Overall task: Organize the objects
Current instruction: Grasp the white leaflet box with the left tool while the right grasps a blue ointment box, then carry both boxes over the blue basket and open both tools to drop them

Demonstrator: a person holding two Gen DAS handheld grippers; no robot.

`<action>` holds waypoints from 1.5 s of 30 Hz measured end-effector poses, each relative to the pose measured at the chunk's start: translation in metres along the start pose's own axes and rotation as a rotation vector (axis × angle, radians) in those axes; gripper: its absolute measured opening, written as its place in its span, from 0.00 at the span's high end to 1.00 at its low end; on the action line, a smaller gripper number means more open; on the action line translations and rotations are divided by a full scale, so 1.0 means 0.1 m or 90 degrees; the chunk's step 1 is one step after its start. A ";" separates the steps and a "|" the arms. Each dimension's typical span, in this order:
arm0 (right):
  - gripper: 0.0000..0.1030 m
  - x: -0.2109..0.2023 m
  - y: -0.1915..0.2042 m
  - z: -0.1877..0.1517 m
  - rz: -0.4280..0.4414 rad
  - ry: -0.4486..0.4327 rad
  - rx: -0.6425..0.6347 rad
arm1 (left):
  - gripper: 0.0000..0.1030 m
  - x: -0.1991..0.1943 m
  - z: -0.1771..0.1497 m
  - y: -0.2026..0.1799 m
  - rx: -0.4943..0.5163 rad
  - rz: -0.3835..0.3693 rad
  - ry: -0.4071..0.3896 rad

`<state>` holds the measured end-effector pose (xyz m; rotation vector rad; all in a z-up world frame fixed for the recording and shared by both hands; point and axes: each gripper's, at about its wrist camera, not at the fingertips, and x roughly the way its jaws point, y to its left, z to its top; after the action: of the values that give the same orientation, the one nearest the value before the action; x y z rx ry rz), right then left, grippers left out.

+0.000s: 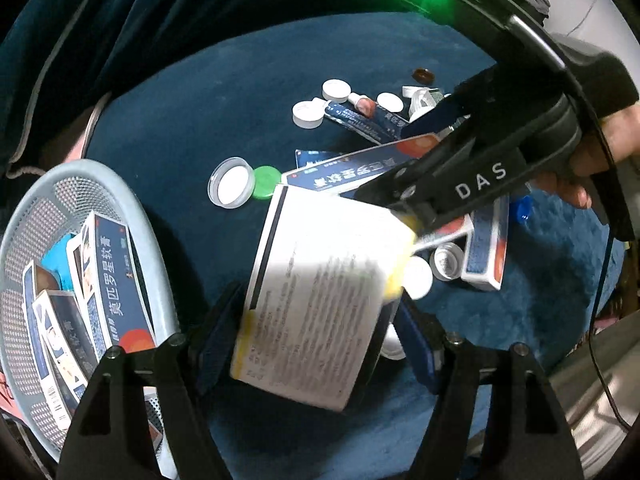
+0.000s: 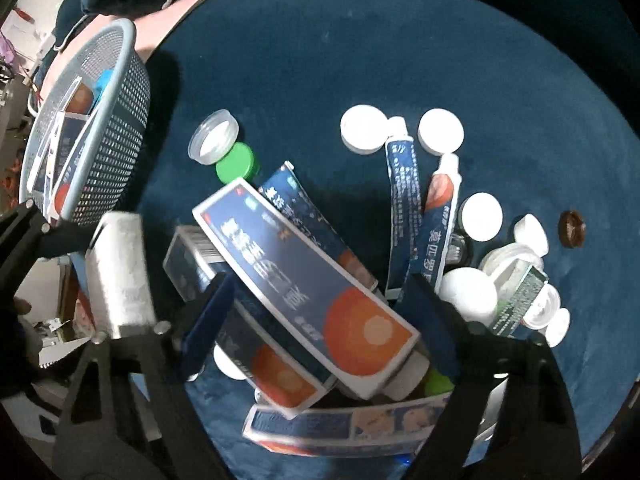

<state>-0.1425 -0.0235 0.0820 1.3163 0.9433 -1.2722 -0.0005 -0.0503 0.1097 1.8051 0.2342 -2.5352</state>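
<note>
**Over the blue surface: a box in each tool**

Between the pads of the left tool [image 1: 316,344] a white box [image 1: 316,300] printed with small text is clamped, held tilted above the blue surface [image 1: 224,92]. Beside it, at the left edge of the left wrist view, a pale blue mesh basket [image 1: 156,248] is seen, already holding several blue ointment boxes [image 1: 108,280]. Across the upper right of that view the right tool [image 2: 320,320] is seen reaching down into the pile, a hand [image 1: 600,160] on its grip. In the right wrist view its fingers [image 2: 208,320] are set on either side of a blue box with an orange disc [image 2: 304,280], which lies on top of other boxes; whether the pads press on it cannot be told. Around the pile, white caps [image 2: 364,128], a green cap [image 2: 236,162], a clear lid [image 2: 214,136] and two tubes [image 2: 404,200] are scattered.
</note>
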 end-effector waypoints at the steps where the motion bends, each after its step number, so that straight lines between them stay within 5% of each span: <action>1: 0.28 -0.01 0.00 -0.02 0.002 -0.002 -0.004 | 0.31 0.00 -0.01 0.00 -0.004 -0.003 -0.002; 3: 0.41 -0.03 0.00 -0.08 0.017 -0.005 -0.018 | 0.31 0.00 0.01 0.02 -0.011 -0.008 -0.007; 8: 0.48 -0.19 0.02 -0.19 0.044 -0.034 -0.016 | 0.31 0.03 -0.01 -0.02 -0.016 -0.016 -0.005; 14: 0.47 -0.16 0.05 -0.22 0.012 -0.023 -0.029 | 0.18 0.20 -0.06 -0.09 0.004 0.008 0.036; 23: 0.45 0.00 -0.01 -0.04 0.006 -0.035 -0.009 | 0.17 0.39 -0.06 -0.10 0.015 0.037 0.052; 24: 0.48 -0.02 0.00 -0.04 0.010 -0.041 -0.018 | 0.18 0.38 -0.08 -0.09 0.014 0.036 0.049; 28: 0.59 -0.12 0.03 -0.08 0.020 -0.047 -0.036 | 0.51 0.25 -0.12 -0.01 -0.004 0.032 0.018; 33: 0.61 -0.32 -0.13 -0.18 0.015 -0.054 -0.016 | 0.54 0.15 -0.16 -0.16 0.030 -0.026 -0.001; 36: 0.61 -0.39 -0.17 -0.26 0.028 -0.067 -0.003 | 0.45 0.11 -0.16 -0.23 0.055 0.021 -0.009; 38: 0.61 -0.39 -0.17 -0.28 0.032 -0.072 -0.005 | 0.28 0.06 -0.10 -0.26 0.055 0.068 -0.028; 45: 0.60 -0.37 -0.08 -0.30 0.029 -0.068 -0.020 | 0.25 0.21 0.04 -0.21 0.064 0.122 0.014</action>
<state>-0.1501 0.0115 0.1143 1.2267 0.8511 -1.2744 -0.0130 -0.0282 0.0932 1.7933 -0.0659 -2.4357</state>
